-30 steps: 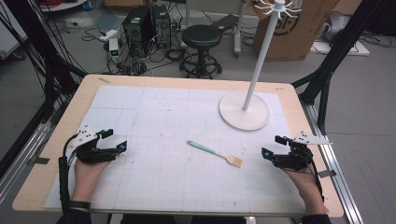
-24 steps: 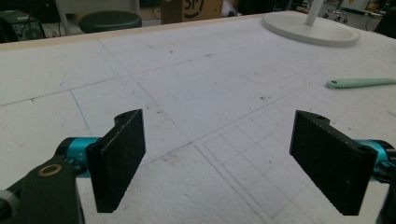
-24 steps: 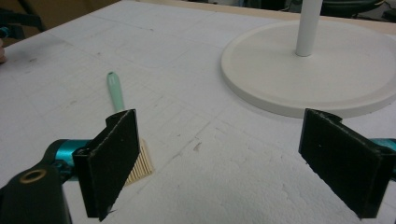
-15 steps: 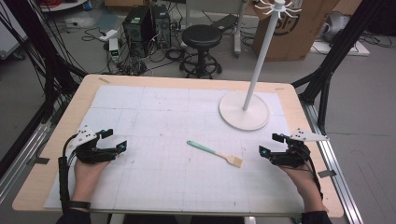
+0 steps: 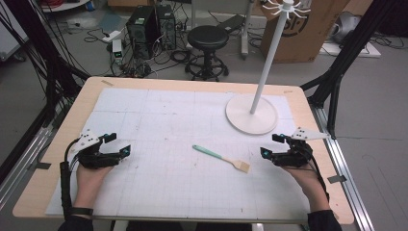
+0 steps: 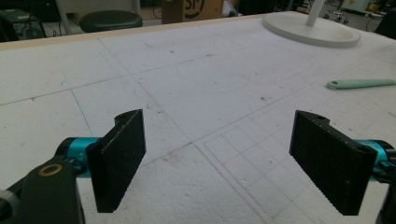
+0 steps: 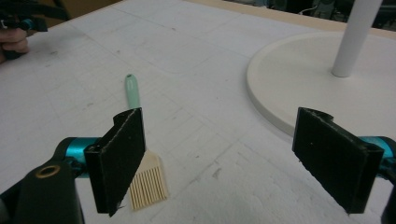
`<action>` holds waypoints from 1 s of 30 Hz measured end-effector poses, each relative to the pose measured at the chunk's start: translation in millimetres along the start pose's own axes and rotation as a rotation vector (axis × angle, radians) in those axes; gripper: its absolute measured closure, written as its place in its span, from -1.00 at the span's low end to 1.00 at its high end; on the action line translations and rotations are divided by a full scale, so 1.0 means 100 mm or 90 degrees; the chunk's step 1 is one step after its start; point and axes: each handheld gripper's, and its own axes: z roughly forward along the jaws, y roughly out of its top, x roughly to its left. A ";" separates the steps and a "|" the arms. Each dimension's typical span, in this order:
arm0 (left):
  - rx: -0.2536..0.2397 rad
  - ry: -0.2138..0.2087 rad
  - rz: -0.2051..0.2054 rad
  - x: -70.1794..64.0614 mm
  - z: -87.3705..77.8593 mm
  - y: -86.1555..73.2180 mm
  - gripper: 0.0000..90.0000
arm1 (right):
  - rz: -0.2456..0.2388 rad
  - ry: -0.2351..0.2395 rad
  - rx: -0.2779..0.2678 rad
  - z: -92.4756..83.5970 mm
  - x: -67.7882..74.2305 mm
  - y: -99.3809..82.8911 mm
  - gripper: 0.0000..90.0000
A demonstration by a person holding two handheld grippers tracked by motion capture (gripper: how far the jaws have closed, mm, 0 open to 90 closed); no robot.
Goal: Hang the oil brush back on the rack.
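Resting near brush (image 5: 222, 158), right gripper (image 5: 272, 146) fingers spread, just narrowing (left gripper (image 5: 118, 143) likewise spread, empty).

The brush (image 5: 222, 158) has a smooth, glossy mint plastic handle and pale, matt bristles. The mat (image 5: 183, 139) looks like rough, matt white foam on a light wood table (image 5: 86, 96). The stand (image 5: 251, 115) is smooth, satin white. The gripper pads (image 7: 119, 158) are black, finely ribbed rubber.

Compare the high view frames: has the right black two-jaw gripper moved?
Yes. The right gripper has edged left, toward the mint-handled brush, away from the table's right edge; its jaws have just been closing slightly, nothing between.
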 end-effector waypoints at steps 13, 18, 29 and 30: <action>0.000 -0.002 0.000 0.00 0.00 0.00 -0.57 | -0.038 0.050 0.040 0.34 0.12 0.12 -0.51; 0.000 -0.003 0.001 0.00 0.00 0.00 -0.57 | -0.048 0.063 0.056 0.44 0.18 0.13 -0.49; 0.000 -0.004 0.001 0.00 0.00 0.00 -0.57 | -0.065 0.095 0.094 0.72 0.32 0.11 -0.37; 0.000 -0.004 0.001 0.00 0.00 0.00 -0.57 | -0.066 0.098 0.099 0.74 0.33 0.10 -0.35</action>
